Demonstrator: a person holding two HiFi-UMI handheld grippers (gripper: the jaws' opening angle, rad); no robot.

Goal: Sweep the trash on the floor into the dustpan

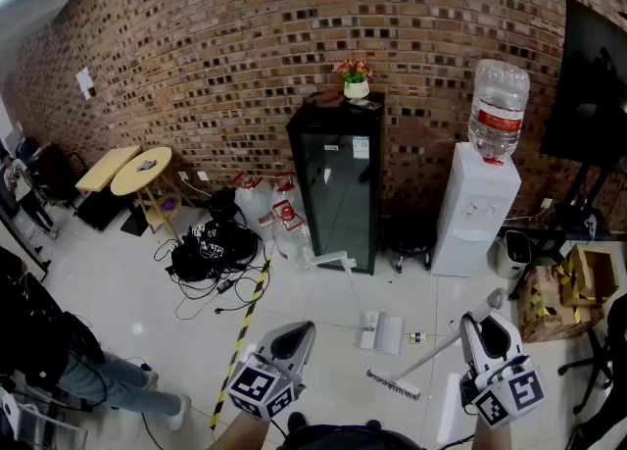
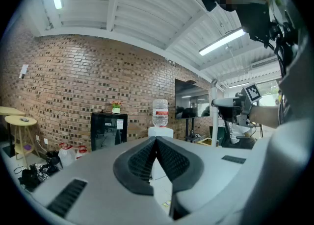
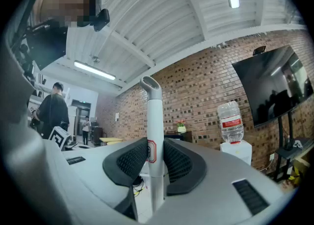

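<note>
Left tongs [image 1: 294, 336] pressed together, nothing between. Right tongs [image 1: 482, 330] clamped on white broom handle [image 3: 155, 121]; bristle head [image 1: 394, 385] rests on floor [image 1: 323, 365] near dustpan [image 1: 382, 332]. Small scrap [image 1: 418, 338] lies just beside dustpan.

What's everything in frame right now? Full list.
broom: one, white, brush head on the floor at lower right
dustpan: one, white, on the floor in front of the cabinet
trash scrap: one, small, colour unclear, floor right of the dustpan
cabinet: one, black, glass door, against the brick wall
potted plant: one, red flowers, on the cabinet
water dispenser: one, white, bottle on top, right of the cabinet
water jugs: several, clear, left of the cabinet
cable pile: one, black, floor at left
small tables: two, pale yellow, far left
screen: one, black, right
left gripper: grey, jaws together, empty
right gripper: grey, closed on the broom's handle
</note>
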